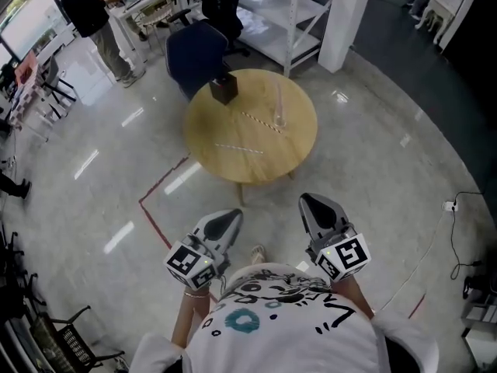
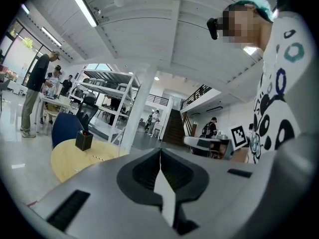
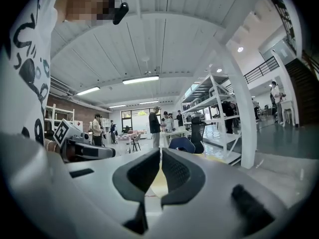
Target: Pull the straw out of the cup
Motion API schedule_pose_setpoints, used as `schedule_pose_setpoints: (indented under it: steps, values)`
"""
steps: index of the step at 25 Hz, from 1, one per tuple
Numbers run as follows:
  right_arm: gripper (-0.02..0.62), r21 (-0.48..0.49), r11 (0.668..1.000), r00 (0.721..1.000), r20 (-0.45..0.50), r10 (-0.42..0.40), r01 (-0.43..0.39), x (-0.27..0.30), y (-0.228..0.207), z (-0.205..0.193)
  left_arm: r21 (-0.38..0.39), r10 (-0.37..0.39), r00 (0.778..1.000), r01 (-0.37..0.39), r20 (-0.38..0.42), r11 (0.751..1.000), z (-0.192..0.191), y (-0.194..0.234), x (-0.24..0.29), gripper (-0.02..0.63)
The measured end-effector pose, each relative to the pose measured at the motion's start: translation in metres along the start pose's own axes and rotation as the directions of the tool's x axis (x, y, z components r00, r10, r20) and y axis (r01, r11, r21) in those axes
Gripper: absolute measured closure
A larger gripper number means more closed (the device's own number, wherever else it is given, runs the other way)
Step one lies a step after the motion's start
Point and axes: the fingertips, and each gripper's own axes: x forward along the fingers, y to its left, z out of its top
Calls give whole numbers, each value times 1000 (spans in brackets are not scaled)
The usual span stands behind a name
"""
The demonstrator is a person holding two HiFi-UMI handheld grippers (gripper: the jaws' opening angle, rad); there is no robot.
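standing barely visible on table (image 1: 268,164), clear cup (image 1: 279,111)

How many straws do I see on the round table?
3: upright straw in the cup; striped straw lying beside it; pale straw nearer the person. More may be hidden.

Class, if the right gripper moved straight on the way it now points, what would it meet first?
Likely the near edge of the round wooden table, whose top shows between the shut jaws of the right gripper. Height is hard to judge, so it might pass over.
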Motion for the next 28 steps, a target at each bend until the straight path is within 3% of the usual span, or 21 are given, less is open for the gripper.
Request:
schedule_pose_setpoints:
  steps: [13, 28]
  values:
    - [566, 10, 998, 998, -7, -57, 57, 51, -17, -3, 5, -46, 999, 46, -25, 999, 8, 52, 20, 589]
    - [566, 22, 995, 995, -20, -98, 99, 73, -46, -7, -11, -24, 999, 24, -23, 1000, 11, 92, 44, 589]
